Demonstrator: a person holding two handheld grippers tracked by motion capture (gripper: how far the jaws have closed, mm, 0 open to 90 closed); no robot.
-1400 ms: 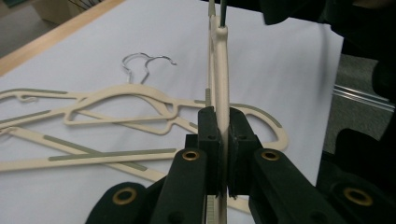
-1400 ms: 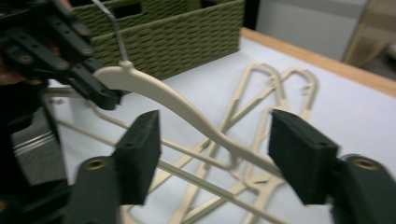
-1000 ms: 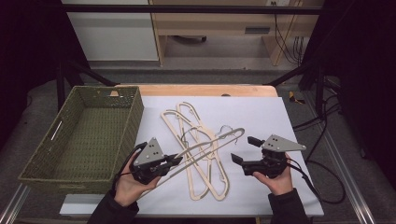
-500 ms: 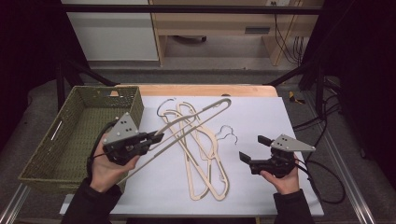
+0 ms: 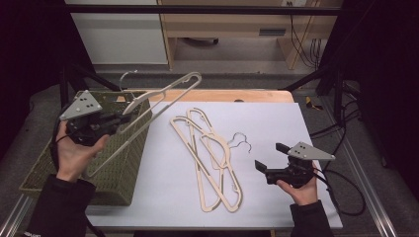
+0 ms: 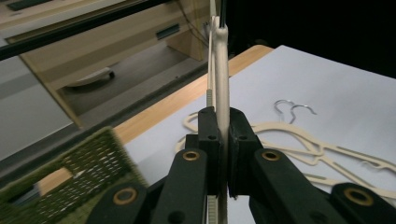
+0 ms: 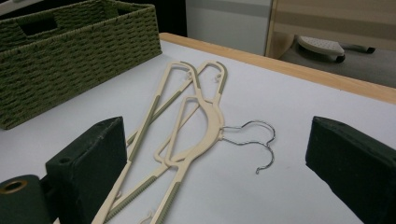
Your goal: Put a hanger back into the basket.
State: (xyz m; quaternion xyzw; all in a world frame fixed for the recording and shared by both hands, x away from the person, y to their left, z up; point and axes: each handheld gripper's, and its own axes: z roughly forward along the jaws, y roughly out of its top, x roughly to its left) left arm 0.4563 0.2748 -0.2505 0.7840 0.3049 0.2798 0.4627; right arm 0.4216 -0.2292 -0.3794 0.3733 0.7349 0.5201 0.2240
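Note:
My left gripper (image 5: 120, 119) is shut on a cream plastic hanger (image 5: 163, 94) and holds it tilted in the air above the green woven basket (image 5: 123, 168). In the left gripper view the jaws (image 6: 222, 116) pinch the hanger's bar (image 6: 221, 60) edge-on. Two more cream hangers (image 5: 212, 163) with metal hooks lie crossed on the white table top. My right gripper (image 5: 271, 156) hovers low at the table's right; its jaws have just been opening and nothing is between them. In the right gripper view the two hangers (image 7: 187, 121) lie ahead of the open gripper (image 7: 219, 154).
The basket (image 7: 70, 56) stands at the table's left edge, its inside hidden behind the near wall. A wooden strip (image 5: 222, 95) borders the table's far side. Cables (image 5: 341, 197) trail off to the right of the table.
My left hand has lifted the hanger off the table and carried it up and left, over the basket. The right hand has stayed in place and its jaws stand wider.

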